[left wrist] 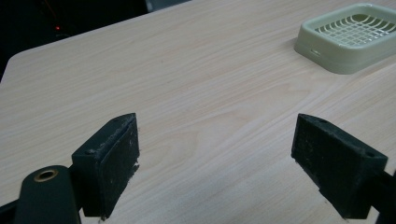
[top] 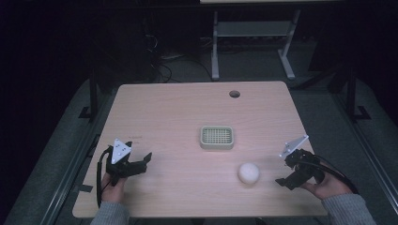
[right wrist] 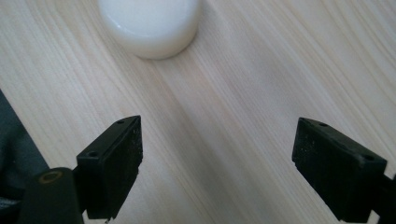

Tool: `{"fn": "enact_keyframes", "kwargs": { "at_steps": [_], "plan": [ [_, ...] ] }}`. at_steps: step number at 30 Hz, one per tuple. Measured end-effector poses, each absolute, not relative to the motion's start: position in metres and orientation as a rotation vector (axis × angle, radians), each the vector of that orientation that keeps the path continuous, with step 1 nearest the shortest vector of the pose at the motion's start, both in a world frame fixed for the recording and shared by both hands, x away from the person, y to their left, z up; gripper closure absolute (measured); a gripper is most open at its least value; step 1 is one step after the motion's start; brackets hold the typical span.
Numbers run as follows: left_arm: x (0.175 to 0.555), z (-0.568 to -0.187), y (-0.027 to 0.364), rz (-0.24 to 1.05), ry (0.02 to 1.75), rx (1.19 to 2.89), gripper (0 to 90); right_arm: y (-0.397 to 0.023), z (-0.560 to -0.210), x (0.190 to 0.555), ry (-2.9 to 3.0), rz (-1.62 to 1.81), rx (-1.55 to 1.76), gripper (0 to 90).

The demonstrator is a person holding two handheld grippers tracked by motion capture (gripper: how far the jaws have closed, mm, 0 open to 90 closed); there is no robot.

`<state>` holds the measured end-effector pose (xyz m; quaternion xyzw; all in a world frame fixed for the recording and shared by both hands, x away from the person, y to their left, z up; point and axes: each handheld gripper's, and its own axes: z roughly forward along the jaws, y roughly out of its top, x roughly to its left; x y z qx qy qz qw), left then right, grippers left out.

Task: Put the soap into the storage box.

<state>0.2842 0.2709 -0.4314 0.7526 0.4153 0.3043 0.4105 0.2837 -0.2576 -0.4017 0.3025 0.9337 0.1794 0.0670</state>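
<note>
White soap lies ahead of the gaping right tool; left tool, also gaping, faces the green tray.

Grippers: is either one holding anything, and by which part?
Nothing is held. The left gripper and right gripper are open; the round white soap bar lies untouched.

Both grippers are black. The left gripper and the right gripper each carry a grey three-cornered plate behind the fingers and trail a black cable. The blocky fingers show small screw holes; the sleeves look grey, perhaps knitted.
</note>
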Motion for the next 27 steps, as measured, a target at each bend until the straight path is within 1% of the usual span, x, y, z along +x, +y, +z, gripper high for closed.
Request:
{"fn": "enact_keyframes", "kwargs": {
  "at_steps": [12,27],
  "plan": [
    [0.284,-0.431,0.271,0.764,1.048,1.893,14.8,-0.242,-0.389,0.286,2.836,0.52,0.834,15.4],
    [0.284,-0.431,0.272,0.764,1.052,1.884,14.8,-0.216,-0.387,0.295,2.886,0.499,0.733,15.4]
  ]
}}
